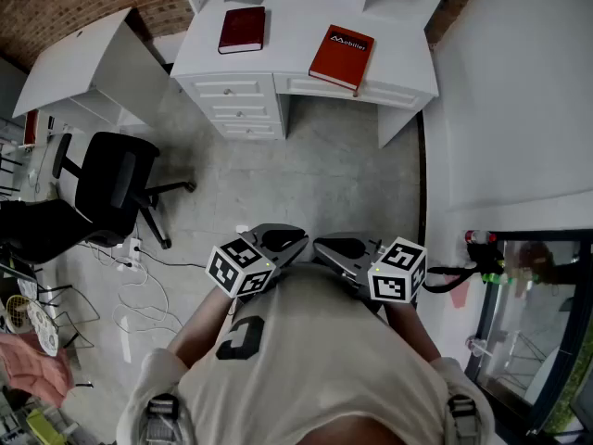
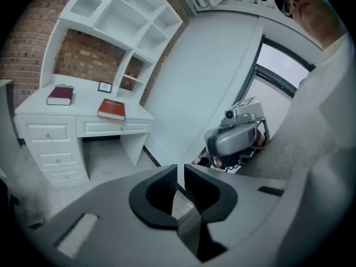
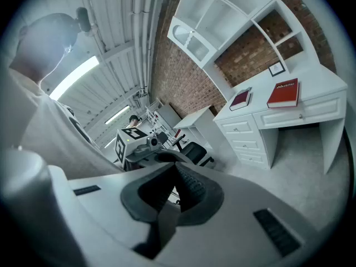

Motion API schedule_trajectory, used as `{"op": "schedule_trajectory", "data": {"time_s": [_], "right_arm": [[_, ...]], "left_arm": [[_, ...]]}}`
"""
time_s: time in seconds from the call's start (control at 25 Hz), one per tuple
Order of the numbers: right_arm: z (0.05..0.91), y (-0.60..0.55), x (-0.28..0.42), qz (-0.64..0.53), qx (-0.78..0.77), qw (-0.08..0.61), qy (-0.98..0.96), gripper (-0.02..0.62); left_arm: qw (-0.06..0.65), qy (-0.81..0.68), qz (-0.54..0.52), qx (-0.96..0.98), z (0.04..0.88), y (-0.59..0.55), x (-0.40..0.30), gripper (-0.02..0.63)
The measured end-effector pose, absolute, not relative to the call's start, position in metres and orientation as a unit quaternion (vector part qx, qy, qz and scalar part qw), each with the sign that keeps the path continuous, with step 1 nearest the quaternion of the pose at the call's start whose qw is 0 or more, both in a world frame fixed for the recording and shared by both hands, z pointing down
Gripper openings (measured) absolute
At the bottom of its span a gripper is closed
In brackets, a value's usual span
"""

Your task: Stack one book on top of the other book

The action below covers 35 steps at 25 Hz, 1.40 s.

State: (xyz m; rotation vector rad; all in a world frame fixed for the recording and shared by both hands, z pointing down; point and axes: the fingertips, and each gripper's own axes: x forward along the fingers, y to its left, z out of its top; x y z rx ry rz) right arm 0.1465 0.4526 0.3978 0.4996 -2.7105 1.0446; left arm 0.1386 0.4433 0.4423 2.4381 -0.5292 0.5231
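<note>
Two books, a dark red book (image 1: 242,29) and an orange-red book (image 1: 341,57), lie apart on the one white desk (image 1: 296,21), far from two empty grippers: left gripper (image 2: 180,177) jaws a narrow slit apart, right gripper (image 3: 173,174) jaws closed together.

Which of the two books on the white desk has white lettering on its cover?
The brighter red book, lying right of the darker maroon book, whose cover looks plain.

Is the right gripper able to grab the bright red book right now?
Probably not yet. The right gripper is shut, held by the person's body, with floor between it and the desk holding the bright red book. Nothing blocks the way; stepping closer should do.
</note>
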Motion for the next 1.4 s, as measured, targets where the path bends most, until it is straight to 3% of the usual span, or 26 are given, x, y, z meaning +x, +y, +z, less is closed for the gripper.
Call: {"op": "schedule_trajectory", "data": {"time_s": [0.44,0.96,1.4], "right_arm": [[0.388,0.444,0.073,0.33,0.192,0.094,-0.92,0.005],[0.402,0.45,0.017,0.383,0.223,0.105,-0.89,0.006],[0.405,0.46,0.003,0.38,0.213,0.137,-0.89,0.006]], "left_arm": [[0.245,-0.269,0.167,0.917,0.421,0.419,0.048,0.018],[0.252,-0.289,0.125,0.915,0.418,0.419,-0.033,0.003],[0.245,-0.281,0.089,0.924,0.405,0.426,-0.04,0.003]]}}
